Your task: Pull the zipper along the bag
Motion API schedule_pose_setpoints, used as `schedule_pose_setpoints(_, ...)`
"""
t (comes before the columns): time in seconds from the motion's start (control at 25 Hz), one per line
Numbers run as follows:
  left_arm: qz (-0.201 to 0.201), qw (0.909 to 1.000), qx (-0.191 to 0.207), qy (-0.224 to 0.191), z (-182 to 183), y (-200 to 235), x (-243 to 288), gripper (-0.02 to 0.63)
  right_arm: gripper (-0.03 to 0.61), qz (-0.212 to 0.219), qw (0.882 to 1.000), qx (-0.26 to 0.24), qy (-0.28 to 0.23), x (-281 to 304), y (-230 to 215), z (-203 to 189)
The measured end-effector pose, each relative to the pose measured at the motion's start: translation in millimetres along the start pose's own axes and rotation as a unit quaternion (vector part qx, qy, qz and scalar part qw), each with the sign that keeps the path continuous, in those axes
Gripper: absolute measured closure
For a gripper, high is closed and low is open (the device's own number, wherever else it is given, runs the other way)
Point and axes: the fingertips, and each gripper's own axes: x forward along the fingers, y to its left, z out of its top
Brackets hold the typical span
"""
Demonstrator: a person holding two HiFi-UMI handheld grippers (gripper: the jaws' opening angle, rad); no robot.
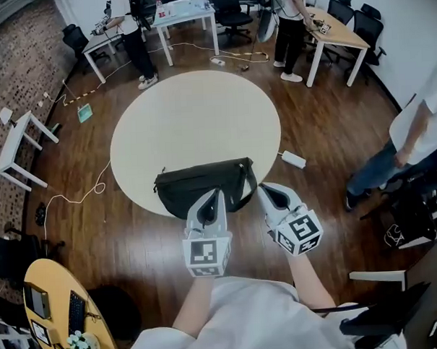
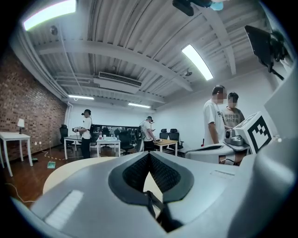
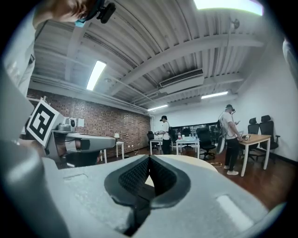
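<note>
- Head view: the dark bag [image 1: 204, 181] lies on the near edge of the round pale table [image 1: 194, 106]. It is just ahead of both sets of fingers.
- In that view the left gripper [image 1: 218, 193] points at the bag's near side, and its tips overlap the fabric. Whether they touch it cannot be told from above.
- The right gripper [image 1: 268, 191] sits just beside the bag's right end, and its tips are off the table's rim.
- The bag's zipper is too small to make out in the head view.
- Left gripper view: the ribbed pads [image 2: 136, 171] are clenched tip to tip with nothing gripped between them. The table top runs away beyond the tips, and the bag itself does not show.
- This view alone shows two people [image 2: 218, 118] standing beyond the fingers to the right, behind the right gripper's marker cube [image 2: 257, 132].
- Right gripper view: its pads [image 3: 135, 175] are also clenched together and empty, with the table's far rim past the tips. Here too the bag is out of sight.
- Only this view shows the brick wall [image 3: 116, 125] rising beyond the fingers on the left. The left gripper's marker cube [image 3: 41, 118] is beside it.
- Only the head view shows both grippers side by side, near each other and apart.
</note>
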Motion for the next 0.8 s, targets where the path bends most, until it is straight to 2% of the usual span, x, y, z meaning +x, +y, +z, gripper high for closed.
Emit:
schedule_pose_setpoints(0.08, -0.018, 0.9998, 0.004, -0.007, 10, 25, 27, 0.598, 0.589, -0.018, 1.000, -0.009, -0.001, 32, -11, 11)
schedule_pose_setpoints(0.2, -0.039, 0.9990, -0.021, -0.006, 6, 52, 63, 0.598, 0.589, -0.035, 0.999, -0.026, 0.006, 66, -27, 18)
schedule_pose_setpoints(0.28, -0.049, 0.9978, -0.040, 0.019, -11, 61, 87, 0.598, 0.589, -0.045, 0.998, -0.029, 0.017, 74, -37, 14)
schedule_pose_setpoints(0.4, -0.066, 0.9941, -0.063, 0.059, -32, 57, 115, 0.598, 0.589, -0.062, 0.996, -0.008, 0.062, 74, -61, -8)
schedule_pose_setpoints(0.6, -0.071, 0.9915, -0.058, 0.092, -47, 49, 148, 0.598, 0.589, -0.033, 0.989, 0.010, 0.145, 99, -101, -49)
schedule_pose_setpoints(0.8, -0.056, 0.9884, -0.056, 0.130, -70, 45, 174, 0.597, 0.589, 0.023, 0.974, 0.008, 0.226, 134, -131, -110)
